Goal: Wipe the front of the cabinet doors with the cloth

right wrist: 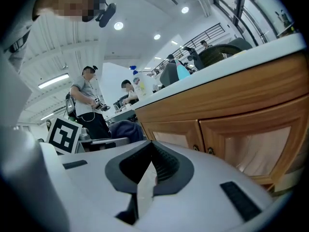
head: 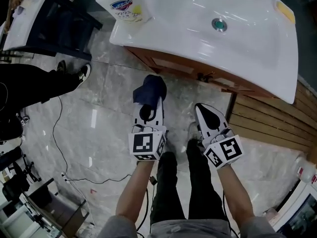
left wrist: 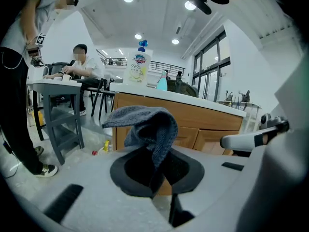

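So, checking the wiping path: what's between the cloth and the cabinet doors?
Nothing: in the head view only bare floor separates the cloth from the cabinet doors.

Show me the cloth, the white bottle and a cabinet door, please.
cloth [left wrist: 157, 124], left gripper view, on the drooping fold above the jaws.
white bottle [head: 124, 7], head view, on its printed label.
cabinet door [right wrist: 263, 146], right gripper view, on its pale centre panel.

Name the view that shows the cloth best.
The left gripper view: the cloth fills the centre, pinched in the left gripper's jaws. The head view shows it from above as a dark bunch; the right gripper view catches only part.
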